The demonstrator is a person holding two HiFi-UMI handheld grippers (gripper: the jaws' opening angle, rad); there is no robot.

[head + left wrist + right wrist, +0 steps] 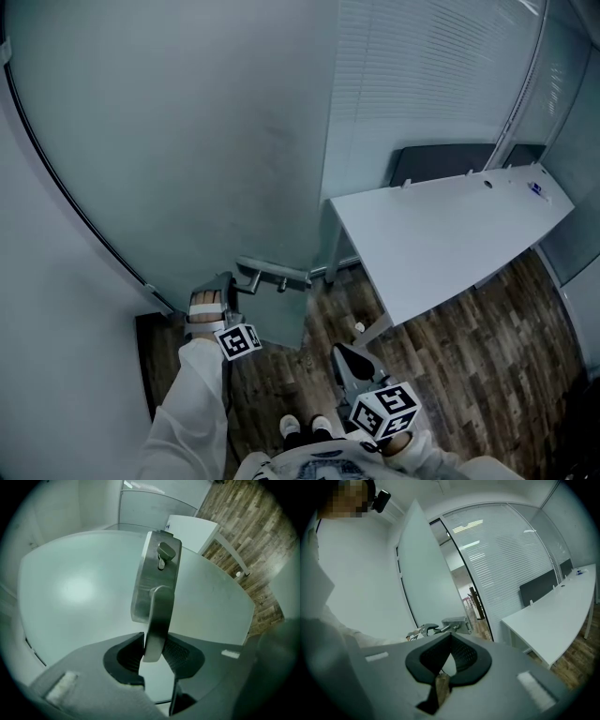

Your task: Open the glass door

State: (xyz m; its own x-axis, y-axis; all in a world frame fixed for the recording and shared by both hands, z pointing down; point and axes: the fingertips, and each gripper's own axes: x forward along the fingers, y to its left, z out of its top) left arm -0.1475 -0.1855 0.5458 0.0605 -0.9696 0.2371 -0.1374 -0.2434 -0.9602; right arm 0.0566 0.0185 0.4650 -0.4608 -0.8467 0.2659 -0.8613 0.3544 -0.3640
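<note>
1. At the door: the left tongs (153,651) pinch the free end of a brushed-steel lever handle (158,613), one ribbed pad on each side. The far end of the lever looks chosen because it gives the most turning force.
2. The tall frosted glass door (187,141) stands ahead, at the person's left. The handle sits low at its edge on a rectangular steel lock plate (157,573), beneath a small thumb-turn (165,552).
3. The right tongs (451,638) are pressed together and carry nothing. They hang close to the body above the dark wood-plank floor (469,375), apparently kept clear of the door's swing.
4. The right gripper view shows a lit corridor (471,595) between the door's edge and its dark frame, so the door seems ajar, with the opening under way rather than finished.
5. A long white bench (450,234) runs along the slatted glass wall (422,75) near the door, and a wide swing may need care.
6. No brand or wording is legible. The marker cubes (384,410) bear only black-and-white square patterns.
</note>
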